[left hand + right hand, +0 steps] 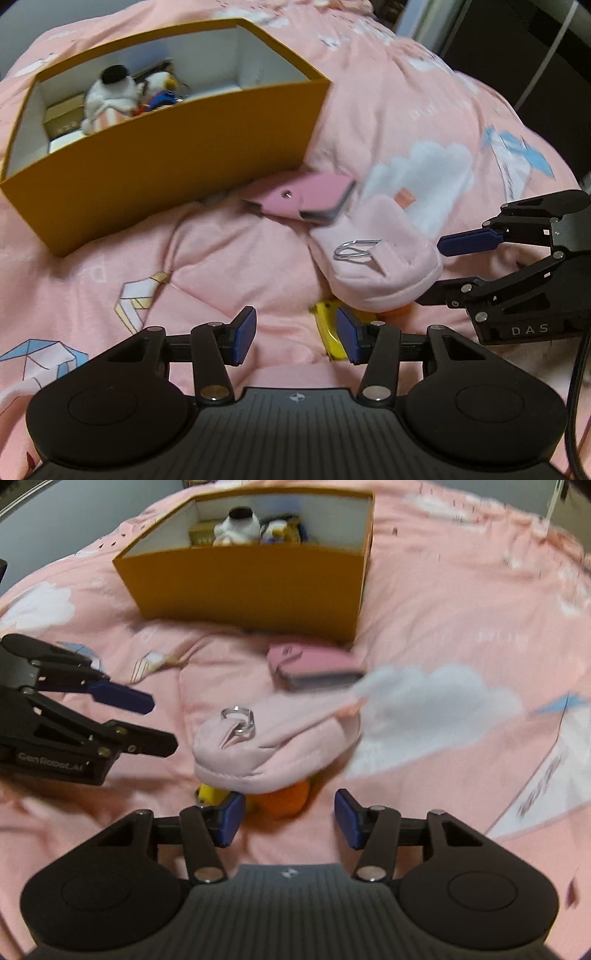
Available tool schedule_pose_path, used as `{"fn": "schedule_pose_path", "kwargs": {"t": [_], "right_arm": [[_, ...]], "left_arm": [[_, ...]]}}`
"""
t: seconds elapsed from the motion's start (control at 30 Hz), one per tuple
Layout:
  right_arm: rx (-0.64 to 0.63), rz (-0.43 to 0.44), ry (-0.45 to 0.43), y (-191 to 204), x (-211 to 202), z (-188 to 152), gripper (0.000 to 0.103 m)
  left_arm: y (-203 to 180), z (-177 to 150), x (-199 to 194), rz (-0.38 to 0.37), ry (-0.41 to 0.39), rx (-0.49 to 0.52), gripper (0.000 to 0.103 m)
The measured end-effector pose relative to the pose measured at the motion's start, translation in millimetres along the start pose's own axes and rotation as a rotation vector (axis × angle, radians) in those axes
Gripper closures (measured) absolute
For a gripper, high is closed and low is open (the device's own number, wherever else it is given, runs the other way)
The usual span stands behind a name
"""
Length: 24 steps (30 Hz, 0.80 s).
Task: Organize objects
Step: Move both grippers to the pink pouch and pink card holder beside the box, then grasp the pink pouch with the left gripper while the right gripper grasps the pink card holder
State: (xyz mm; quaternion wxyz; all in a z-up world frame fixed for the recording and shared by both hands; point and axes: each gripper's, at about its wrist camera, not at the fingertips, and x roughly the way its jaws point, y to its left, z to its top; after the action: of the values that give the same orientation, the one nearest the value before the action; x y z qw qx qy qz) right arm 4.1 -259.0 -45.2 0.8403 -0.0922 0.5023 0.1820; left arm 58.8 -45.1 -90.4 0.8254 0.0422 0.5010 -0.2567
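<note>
**Two open grippers beside a pink pouch on a bed**

A pale pink pouch [380,258] with a metal ring [354,249] was seen lying on a pink quilt [229,251], over a yellow item [328,328]. A pink case [306,201] lay just behind, near an orange box [159,162] holding plush toys [110,96]. The left gripper [295,336] and right gripper [290,819] were held nearby, jaws wide, gripping nothing.
</note>
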Motion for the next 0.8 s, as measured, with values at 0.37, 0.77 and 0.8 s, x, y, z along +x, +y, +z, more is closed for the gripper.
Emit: {"fn": "schedule_pose_path", "kwargs": {"t": [0.37, 0.77, 0.8], "right_arm": [[-0.004, -0.002, -0.069, -4, 15, 34, 0.074], [-0.015, 0.157, -0.103, 19, -15, 57, 0.081], [-0.001, 0.183, -0.096, 20, -14, 59, 0.081]], "left_arm": [[18, 3, -6, 0.005, -0.040, -0.096, 0.046], [35, -2, -45, 0.089, -0.108, -0.167, 0.052], [38, -3, -48, 0.099, -0.109, -0.188, 0.052]]}}
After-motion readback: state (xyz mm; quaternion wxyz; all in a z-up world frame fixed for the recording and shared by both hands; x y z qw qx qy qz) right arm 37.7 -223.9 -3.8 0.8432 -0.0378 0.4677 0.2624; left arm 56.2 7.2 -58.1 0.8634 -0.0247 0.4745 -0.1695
